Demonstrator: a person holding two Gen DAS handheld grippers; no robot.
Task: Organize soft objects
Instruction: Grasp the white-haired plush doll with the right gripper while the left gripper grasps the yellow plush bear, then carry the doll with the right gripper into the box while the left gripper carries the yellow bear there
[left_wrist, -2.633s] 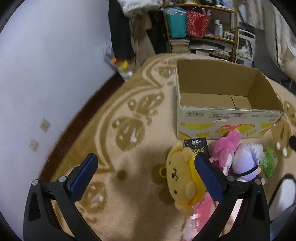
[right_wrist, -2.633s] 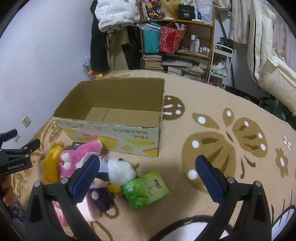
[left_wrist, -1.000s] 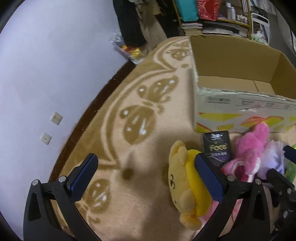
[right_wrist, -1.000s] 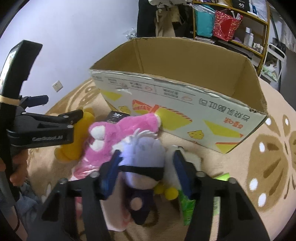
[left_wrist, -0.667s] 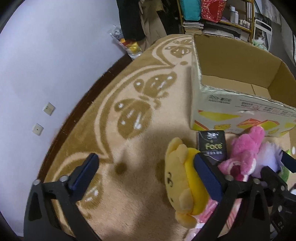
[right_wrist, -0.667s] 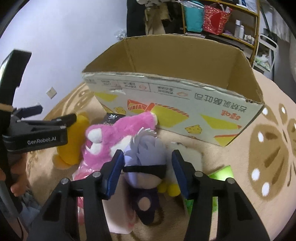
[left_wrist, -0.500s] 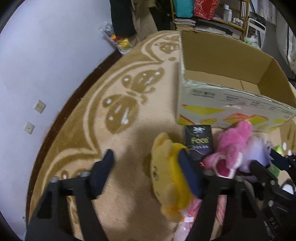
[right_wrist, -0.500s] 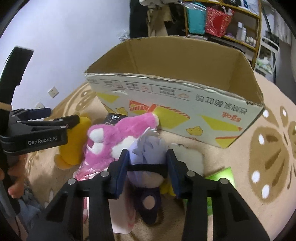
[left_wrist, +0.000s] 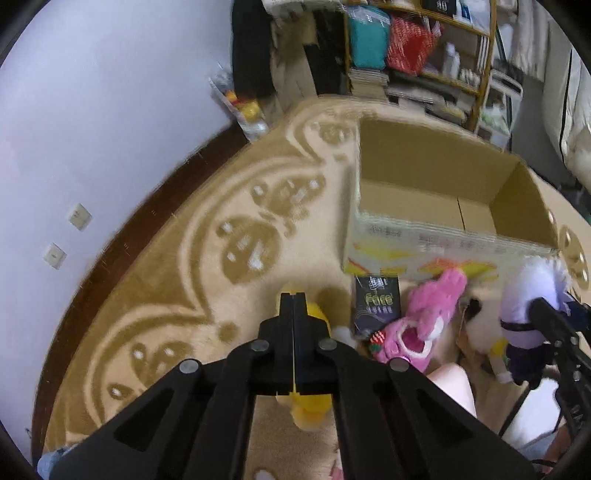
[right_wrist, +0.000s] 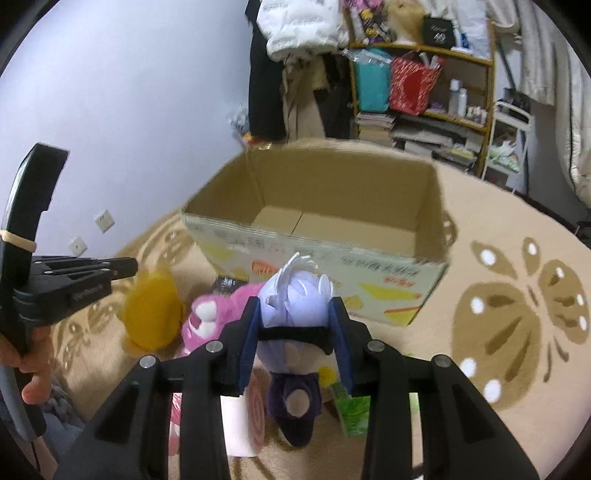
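your right gripper (right_wrist: 295, 325) pinches the purple-haired doll (right_wrist: 293, 306) by its head, both blue pads pressed against its sides; a second ago those jaws stood wider around it and have just been closing. the doll now hangs in front of the cardboard box (right_wrist: 332, 266), against the box's printed near wall, where earlier it lay lower among the other toys.

your left gripper (left_wrist: 293, 306) has its jaws pressed together, with the yellow plush (left_wrist: 314, 402) showing just behind and below them; whether any of its fabric is caught you cannot tell. a second ago those jaws were spread wide. the plush sits in front of the box's left corner.

the pink plush (left_wrist: 424, 321) lies in front of the box between the two toys, and a black packet (left_wrist: 376, 302) rests against the box's near wall. a green packet (right_wrist: 351, 417) lies in front of the box, under the doll.

the box, open and bare inside, stands on a tan carpet (left_wrist: 184, 258) with brown patterns. behind the box is a cluttered shelf (right_wrist: 424, 92), and to its left a pale wall (left_wrist: 92, 110).
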